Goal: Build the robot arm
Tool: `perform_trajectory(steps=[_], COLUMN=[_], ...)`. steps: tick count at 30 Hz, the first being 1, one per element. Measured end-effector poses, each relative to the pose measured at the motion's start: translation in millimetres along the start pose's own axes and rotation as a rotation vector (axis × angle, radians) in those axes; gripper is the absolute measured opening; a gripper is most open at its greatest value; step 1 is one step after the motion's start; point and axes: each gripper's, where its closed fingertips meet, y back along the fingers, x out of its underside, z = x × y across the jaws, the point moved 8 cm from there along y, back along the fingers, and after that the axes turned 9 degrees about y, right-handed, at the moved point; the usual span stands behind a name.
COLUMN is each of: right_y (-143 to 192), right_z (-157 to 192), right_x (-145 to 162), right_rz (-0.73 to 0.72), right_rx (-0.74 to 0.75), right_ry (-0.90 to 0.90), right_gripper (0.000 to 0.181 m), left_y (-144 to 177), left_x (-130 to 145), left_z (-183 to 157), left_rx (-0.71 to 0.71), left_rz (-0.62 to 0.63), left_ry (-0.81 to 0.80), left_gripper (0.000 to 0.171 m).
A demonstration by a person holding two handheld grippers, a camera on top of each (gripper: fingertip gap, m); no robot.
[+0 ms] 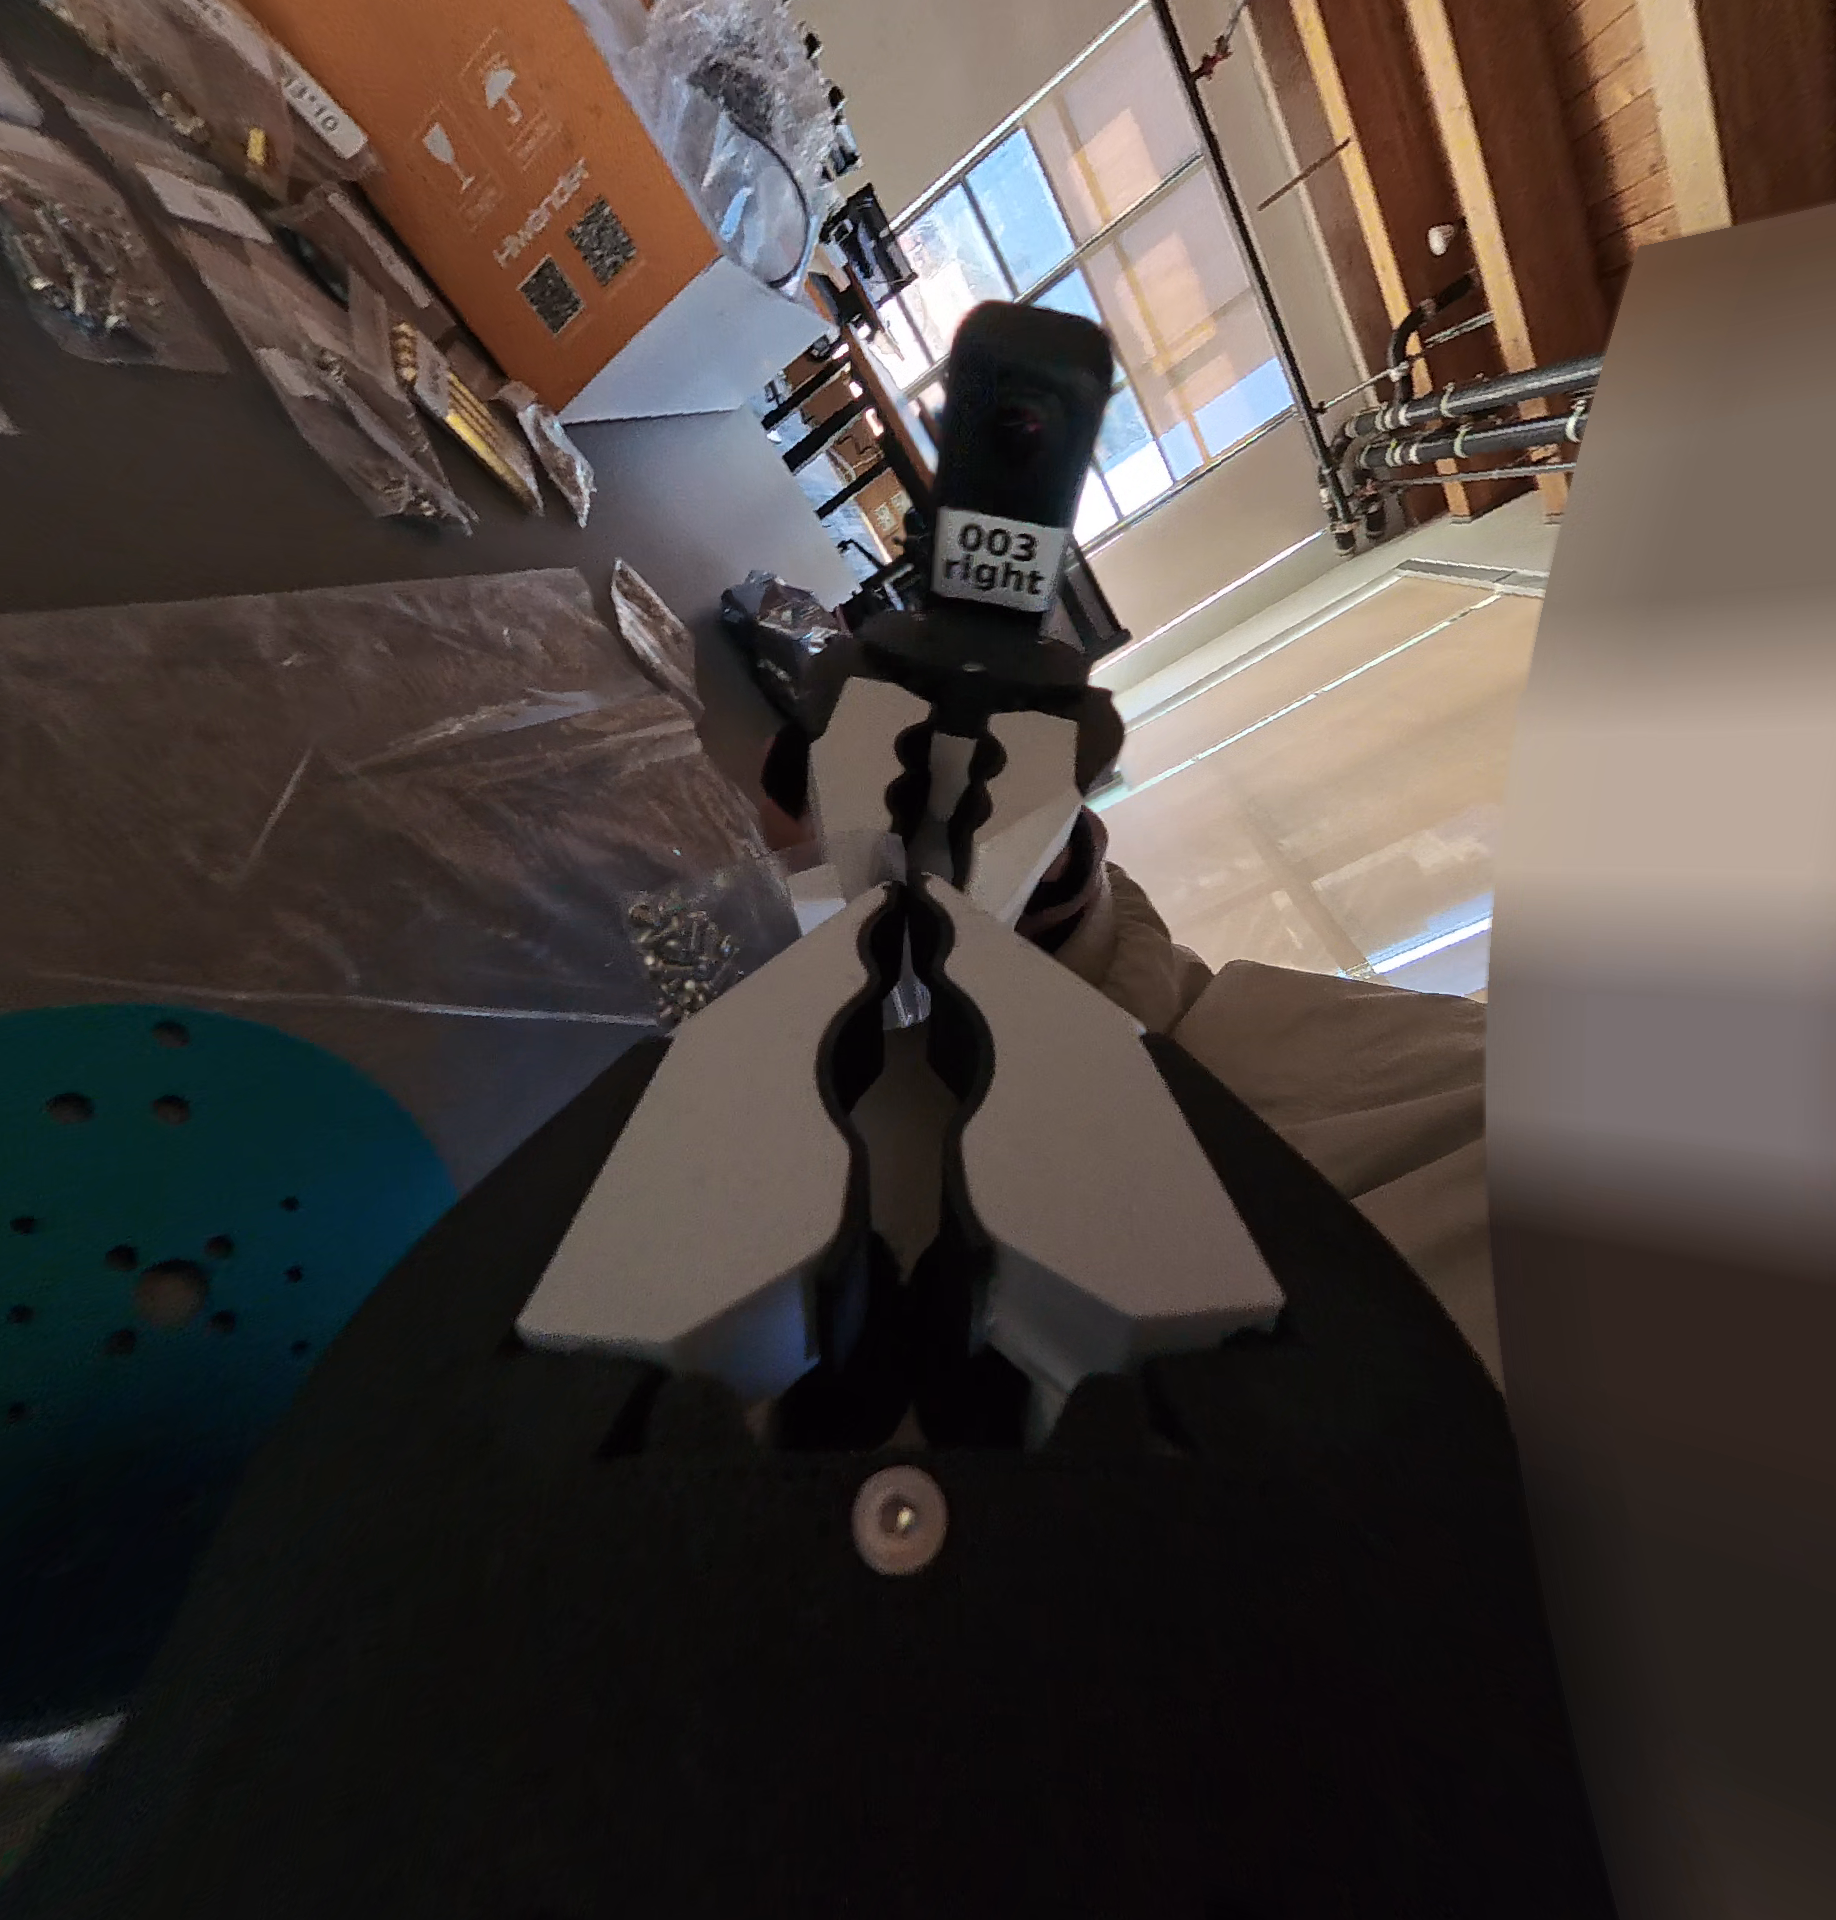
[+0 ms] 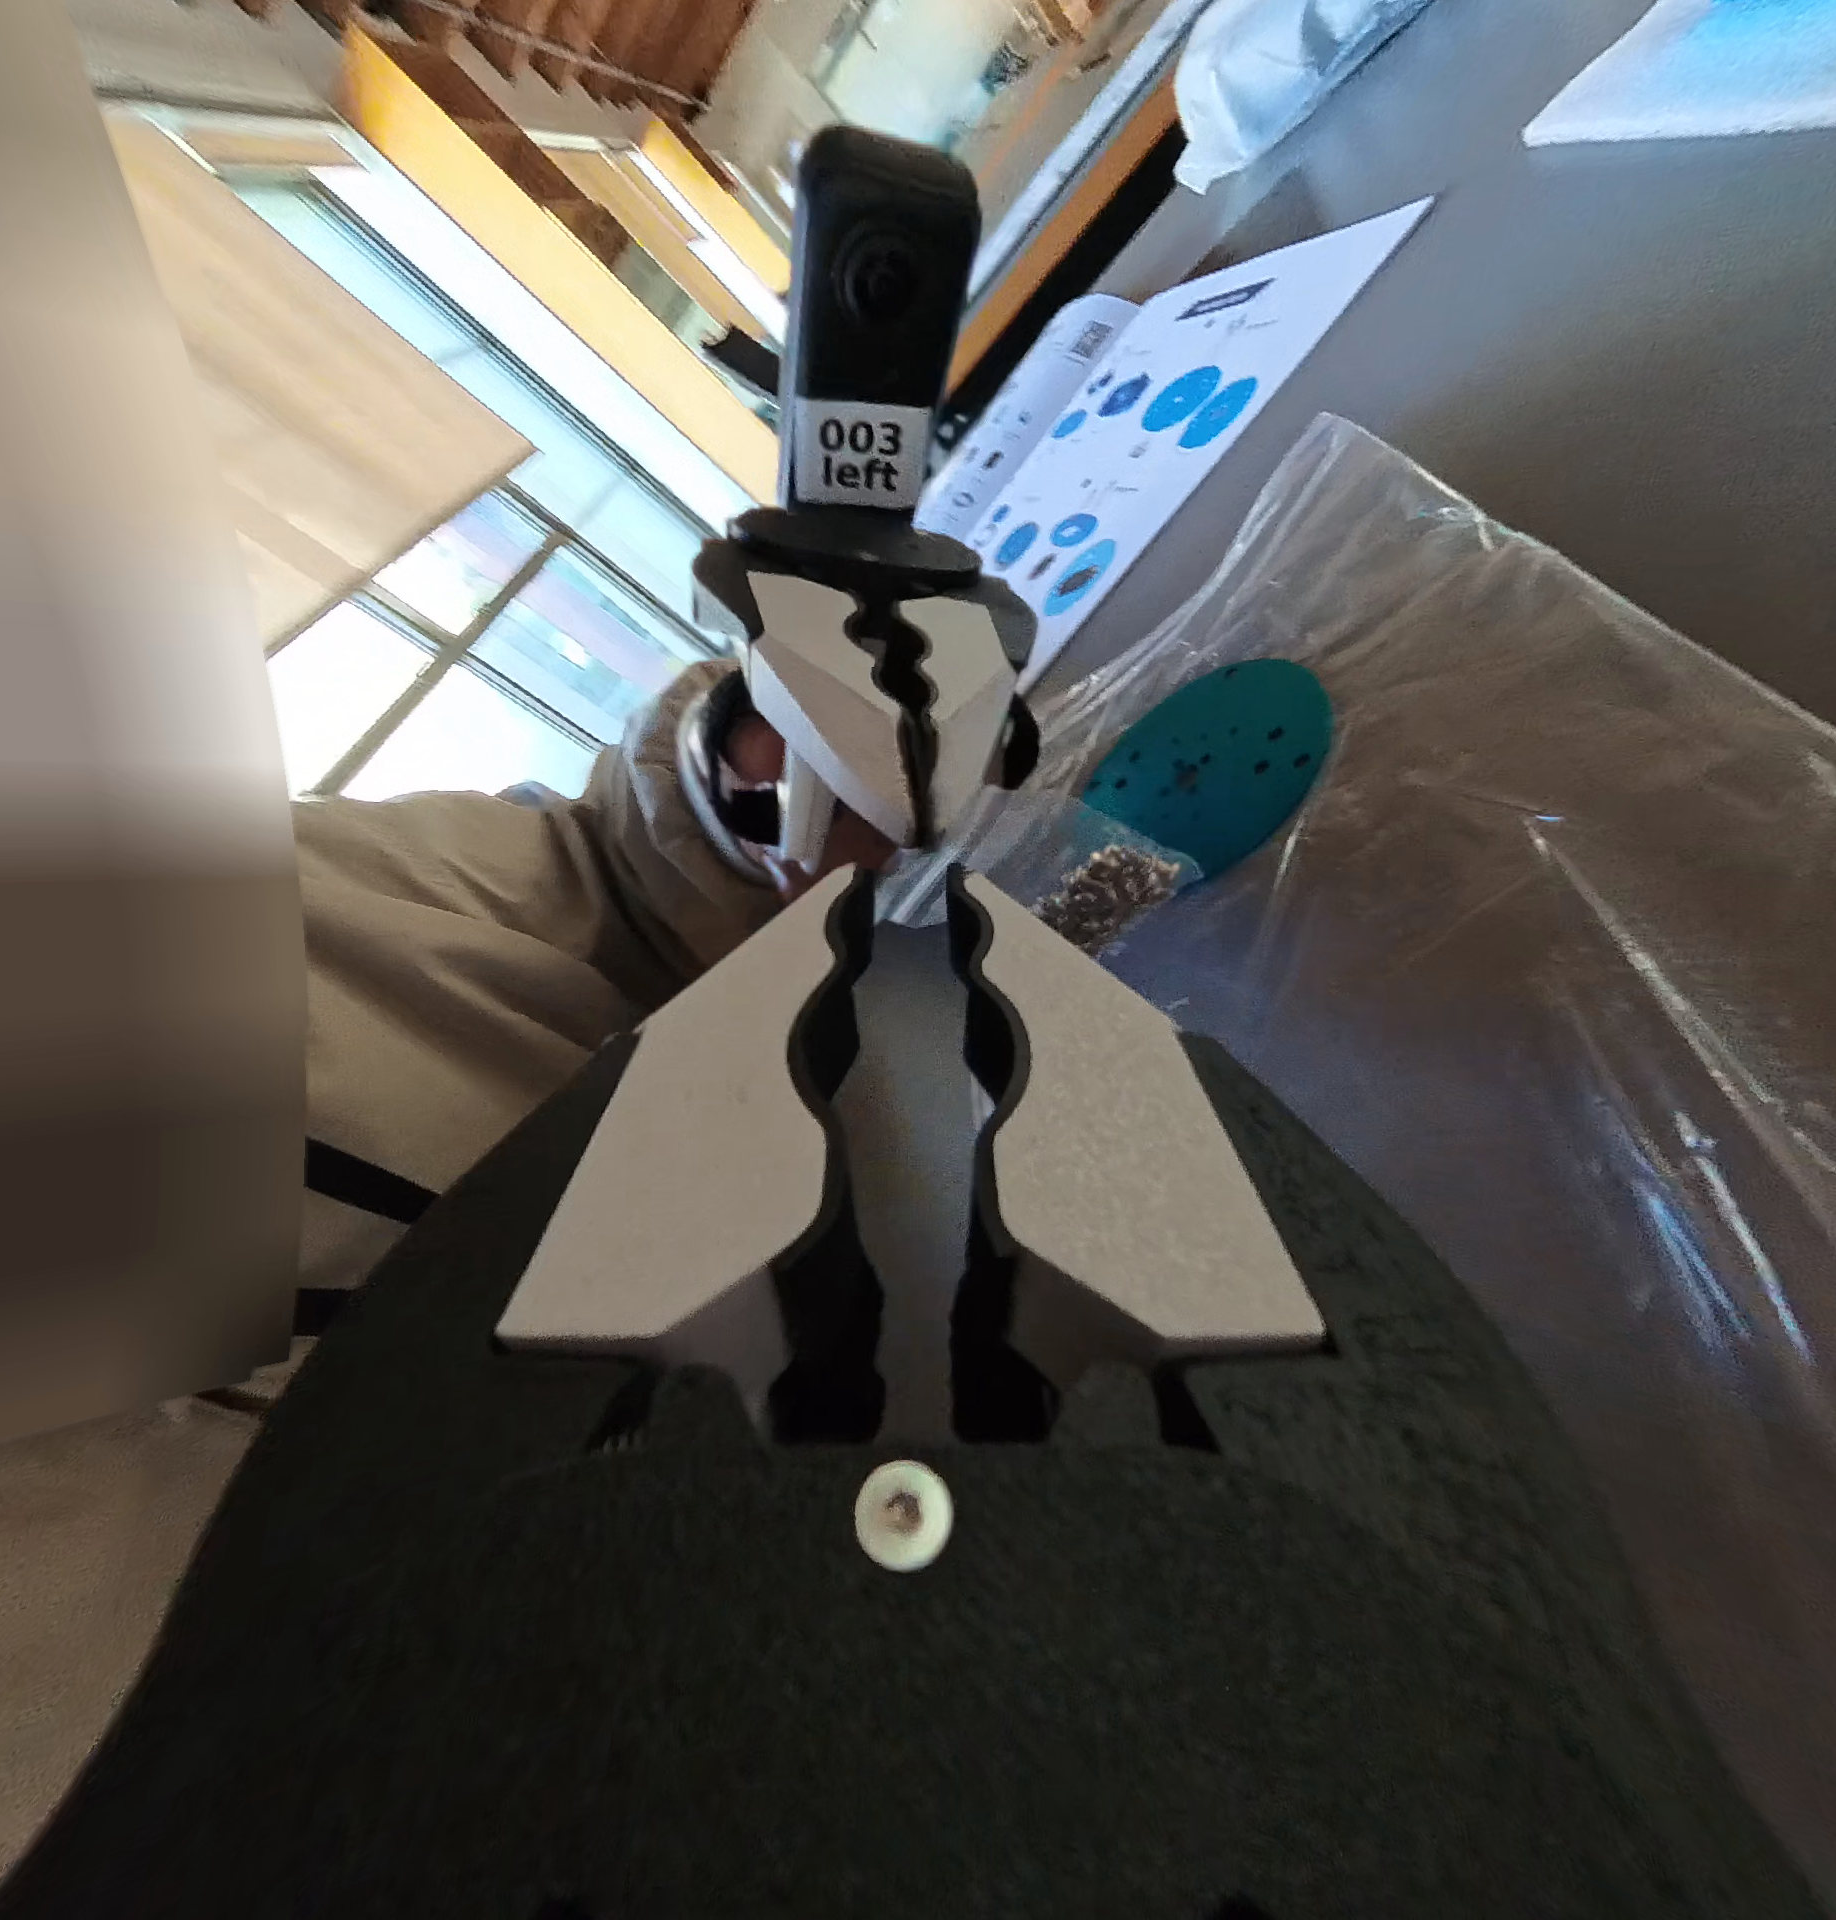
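Left tongs (image 1: 906, 894) tip to tip with right tongs (image 2: 901, 883), both tilted.

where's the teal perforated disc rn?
On the clear plastic sheet: lower left in the left wrist view, teal disc; right of centre in the right wrist view, beside a small bag of screws.

Both grippers wear pale grey fingers (image 1: 997, 1091) edged in wavy black, on matt black bodies. At nine o'clock of the left gripper (image 1: 906, 894) lies a teal disc (image 1: 114, 1195) dotted with dark holes. An orange box (image 1: 540, 135) with white symbols stands at eleven o'clock. From the right gripper (image 2: 903, 883), a white sheet (image 2: 1205, 395) printed with blue circles lies at one o'clock. A beige sleeve (image 2: 478, 935) fills nine o'clock.
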Motion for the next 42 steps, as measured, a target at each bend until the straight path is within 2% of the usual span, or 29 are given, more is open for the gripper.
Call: perform_trajectory(steps=[6, 10, 17, 22, 34, 42], right_y=[5.4, 5.7, 6.3, 3.5, 4.2, 6.4], right_z=[-3.3, 0.3, -3.0, -5.1, -2.5, 2.8], right_x=[-3.1, -4.5, -2.8, 0.6, -0.9, -5.1], right_rz=[-0.099, -0.094, -0.079, -0.053, -0.086, -0.111], right_rx=[-0.126, -0.126, -0.080, -0.059, -0.145, -0.208], right_ry=[-0.136, -0.104, -0.100, -0.111, -0.161, -0.171], right_gripper=[0.002, 0.014, 0.008, 0.019, 0.003, 0.003], left_y=[-0.3, -0.3, -2.3, -2.3, -3.8, -2.8], left_x=[-0.3, -0.4, 1.1, 1.1, 2.7, 2.1], left_z=[-7.8, -6.3, -2.7, -2.3, -7.9, -16.6], left_rx=[0.041, 0.044, 0.056, 0.041, 0.109, 0.149], left_rz=[-0.019, -0.031, -0.054, -0.067, -0.041, -0.036], left_ry=[-0.043, -0.028, 0.013, 0.002, 0.012, -0.040], left_gripper=[0.000, 0.000, 0.000, 0.000, 0.000, 0.000])
